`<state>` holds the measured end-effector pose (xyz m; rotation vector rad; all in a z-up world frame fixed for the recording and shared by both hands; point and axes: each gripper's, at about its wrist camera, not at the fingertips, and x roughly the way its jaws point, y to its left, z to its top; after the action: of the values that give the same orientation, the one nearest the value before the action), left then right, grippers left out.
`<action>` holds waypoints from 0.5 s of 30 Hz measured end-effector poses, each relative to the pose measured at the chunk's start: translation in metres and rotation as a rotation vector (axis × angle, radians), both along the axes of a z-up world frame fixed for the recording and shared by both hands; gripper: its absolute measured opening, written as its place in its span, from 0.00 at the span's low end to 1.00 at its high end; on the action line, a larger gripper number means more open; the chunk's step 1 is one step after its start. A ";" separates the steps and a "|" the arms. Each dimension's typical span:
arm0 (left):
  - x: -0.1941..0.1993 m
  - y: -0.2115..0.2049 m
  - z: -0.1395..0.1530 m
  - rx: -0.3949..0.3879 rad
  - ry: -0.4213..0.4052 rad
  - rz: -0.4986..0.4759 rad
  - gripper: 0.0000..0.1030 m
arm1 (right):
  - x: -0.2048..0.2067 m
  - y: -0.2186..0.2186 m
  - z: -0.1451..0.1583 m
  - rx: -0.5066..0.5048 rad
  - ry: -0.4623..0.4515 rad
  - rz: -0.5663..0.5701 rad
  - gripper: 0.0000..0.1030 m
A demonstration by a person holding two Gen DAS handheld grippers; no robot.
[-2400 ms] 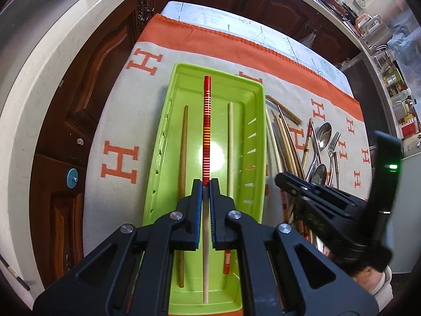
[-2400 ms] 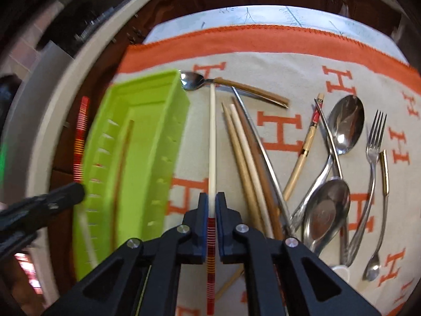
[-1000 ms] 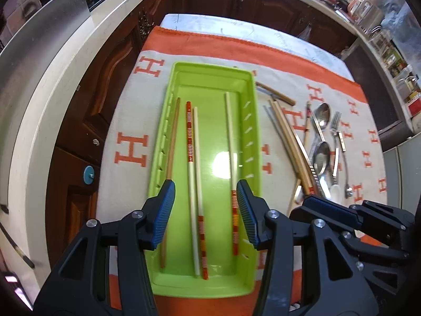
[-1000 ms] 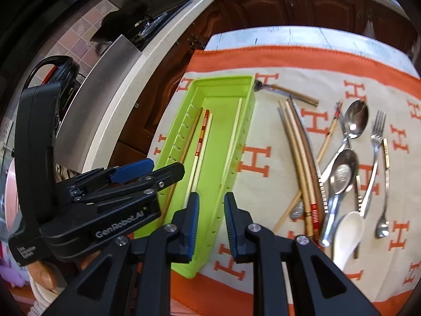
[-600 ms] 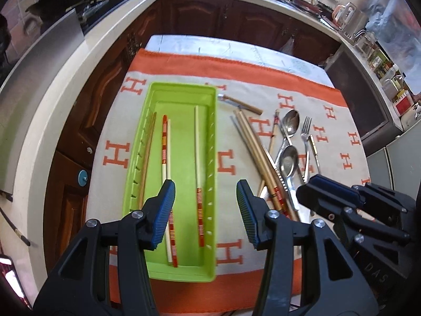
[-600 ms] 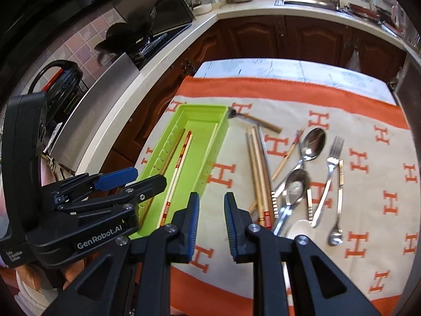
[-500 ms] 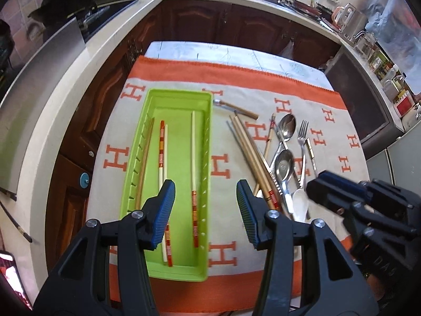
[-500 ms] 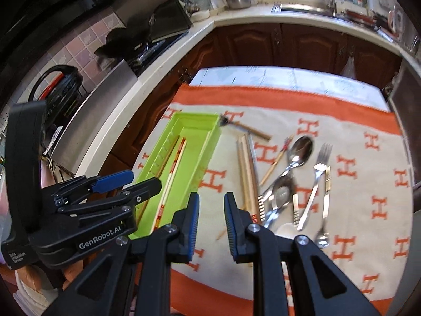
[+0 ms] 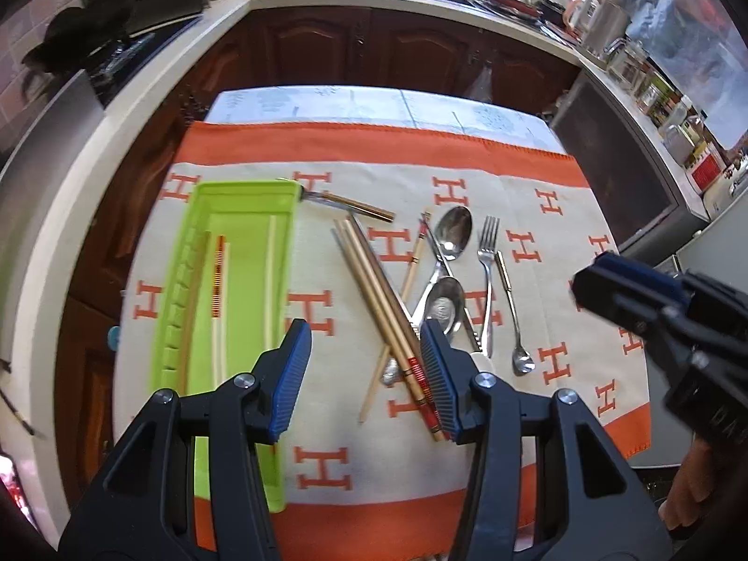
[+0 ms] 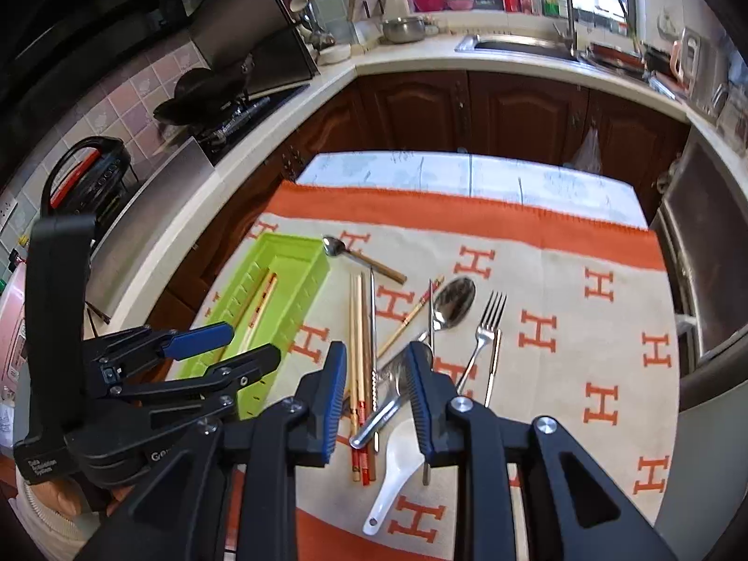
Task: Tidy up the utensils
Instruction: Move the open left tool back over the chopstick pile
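Observation:
A lime green tray [image 9: 243,196] lies on the left of the cloth and holds a red-striped chopstick [image 9: 217,276], a pale chopstick [image 9: 270,280] and a brown one along its left wall. Loose chopsticks [image 9: 378,299], spoons [image 9: 453,233], a fork [image 9: 487,252] and a white ceramic spoon [image 10: 392,467] lie to the tray's right. My left gripper [image 9: 362,364] is open and empty, high above the cloth between the tray and the loose chopsticks. My right gripper [image 10: 374,374] is open and empty above the loose chopsticks [image 10: 360,350].
An orange-and-cream cloth [image 9: 537,215] with H marks covers the table. A small gold-handled spoon [image 9: 512,313] and another spoon [image 10: 334,245] near the tray's far end lie on it. Dark wood cabinets [image 10: 514,112], a stove [image 10: 224,112] and a sink [image 10: 514,46] surround the table.
Both grippers let go of their chopsticks, which now lie in the tray. Both have risen and drawn back from the table, and the left has shifted right.

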<state>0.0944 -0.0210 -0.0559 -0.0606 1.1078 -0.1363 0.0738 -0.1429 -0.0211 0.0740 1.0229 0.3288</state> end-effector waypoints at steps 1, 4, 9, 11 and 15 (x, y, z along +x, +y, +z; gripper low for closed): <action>0.002 -0.002 -0.004 0.000 0.006 -0.003 0.44 | 0.001 -0.002 -0.008 0.004 0.015 0.000 0.25; 0.011 -0.011 -0.023 -0.002 0.036 -0.003 0.44 | 0.004 -0.007 -0.027 0.007 0.051 0.002 0.25; 0.025 -0.009 -0.055 -0.041 0.080 0.019 0.44 | 0.011 -0.012 -0.055 0.004 0.096 -0.002 0.25; 0.030 -0.007 -0.069 -0.062 0.106 0.022 0.44 | 0.015 -0.014 -0.064 0.008 0.113 -0.003 0.25; 0.042 -0.001 -0.097 -0.109 0.165 0.039 0.37 | 0.025 -0.020 -0.083 0.019 0.152 -0.011 0.25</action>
<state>0.1365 -0.0220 -0.1533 -0.1935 1.2625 -0.1584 0.0983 -0.1630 -0.1043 0.1229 1.1700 0.3267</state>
